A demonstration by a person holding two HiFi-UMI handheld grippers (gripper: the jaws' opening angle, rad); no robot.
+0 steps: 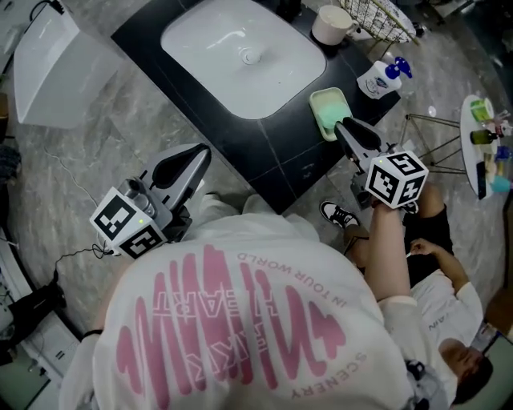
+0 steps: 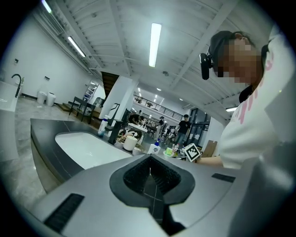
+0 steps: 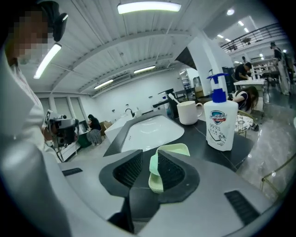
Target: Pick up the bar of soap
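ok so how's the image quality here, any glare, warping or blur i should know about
head view: even light, sharp, a soft sheen on the sink basin; left gripper view: strong fisheye bend, dark corners, ceiling strip light blown out, mosaic patch over a face; right gripper view: same fisheye and dark corners, soap bottle crisp, overhead lamp glaring

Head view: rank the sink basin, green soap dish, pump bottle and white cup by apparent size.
1. sink basin
2. green soap dish and pump bottle, too alike to rank
3. white cup, slightly smaller
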